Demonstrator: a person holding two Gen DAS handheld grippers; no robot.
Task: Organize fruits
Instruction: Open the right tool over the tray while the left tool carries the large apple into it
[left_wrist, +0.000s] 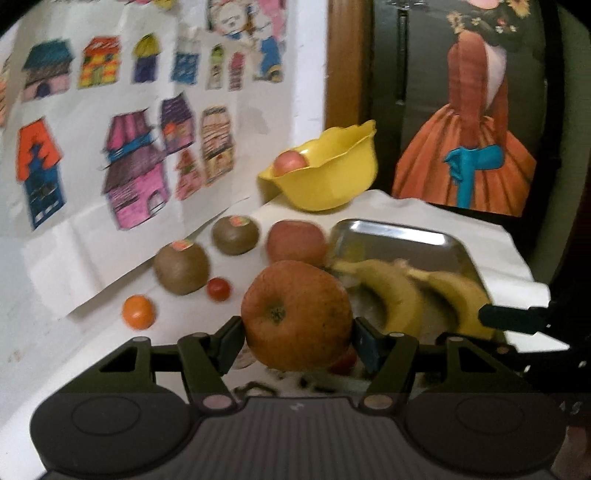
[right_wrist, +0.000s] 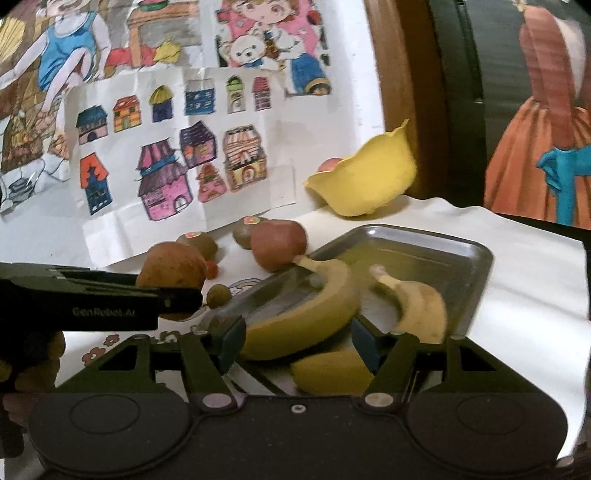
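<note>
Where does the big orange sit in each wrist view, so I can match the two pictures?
Left wrist: the big orange is bottom centre, clamped between the left tool's fingers.
Right wrist: it sits at mid-left, partly behind the dark body of the left tool.
Shared landmark: the yellow bowl at the back by the wall.

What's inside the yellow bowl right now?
One reddish fruit, probably an apple, shows above the near rim of the yellow bowl. The bowl's wall hides the bottom, so anything lower down cannot be seen.
</note>
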